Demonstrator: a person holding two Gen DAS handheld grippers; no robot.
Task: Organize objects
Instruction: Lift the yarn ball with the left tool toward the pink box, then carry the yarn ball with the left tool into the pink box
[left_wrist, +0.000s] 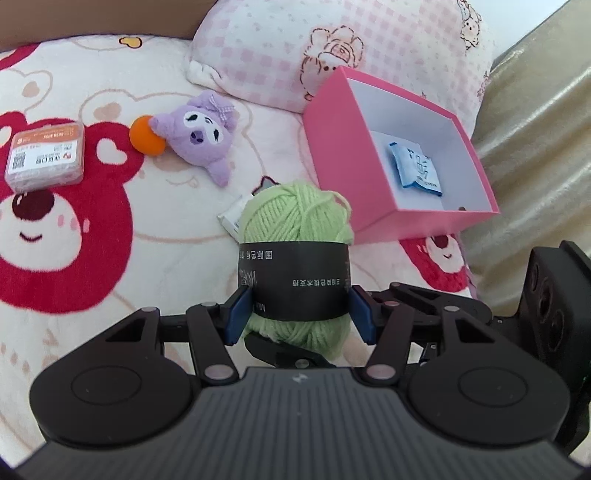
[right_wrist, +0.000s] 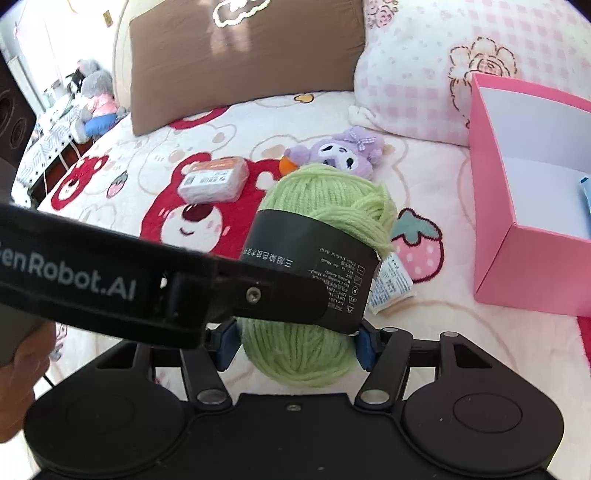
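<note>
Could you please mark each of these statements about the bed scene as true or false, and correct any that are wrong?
1. The green yarn ball sits between the left gripper's jaws, clamped at its black paper band. True.
2. The pink box is empty. False: a blue and white packet lies on its floor.
3. The orange ball touches the purple plush toy. True.
4. The purple plush toy is inside the pink box. False: it lies on the bear-print blanket, outside the box.
5. The yarn ball is red. False: it is light green.
</note>
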